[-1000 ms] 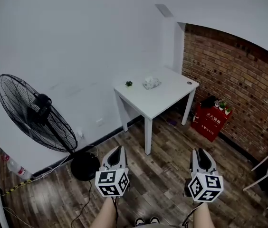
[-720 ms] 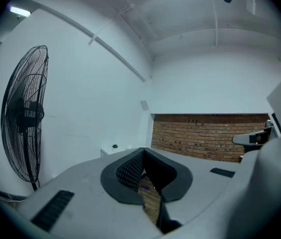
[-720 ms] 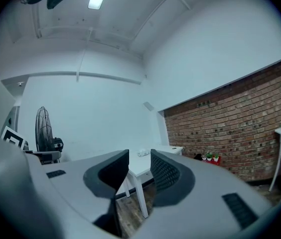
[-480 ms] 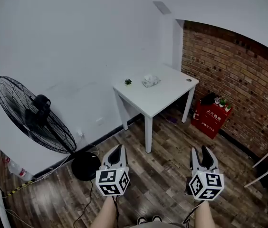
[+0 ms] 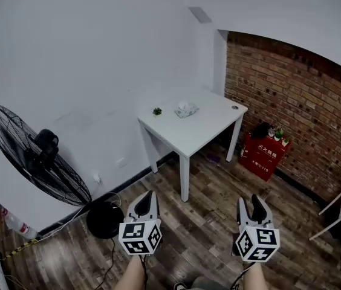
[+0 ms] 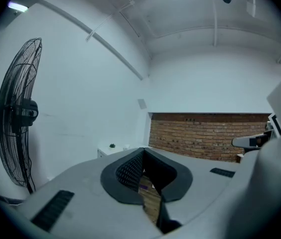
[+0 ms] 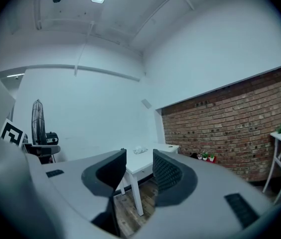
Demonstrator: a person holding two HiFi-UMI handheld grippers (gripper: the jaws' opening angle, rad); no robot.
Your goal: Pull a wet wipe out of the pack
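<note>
The wet wipe pack (image 5: 185, 109) lies on the white counter (image 5: 204, 128) near its back edge. It is too small for me to make out its opening. A small potted plant (image 5: 157, 111) stands near it at the counter's back corner.

Both grippers hang well short of the counter, over open wooden floor (image 5: 207, 216). My left gripper (image 5: 148, 195) has its fingers pressed together at the tips. My right gripper (image 5: 249, 203) has its fingers spread and empty, and the counter shows through the gap.

A red box (image 5: 260, 156) sits beside the counter against the brick wall (image 5: 291, 95). A standing fan (image 5: 34, 156) is well apart on the other side.
</note>
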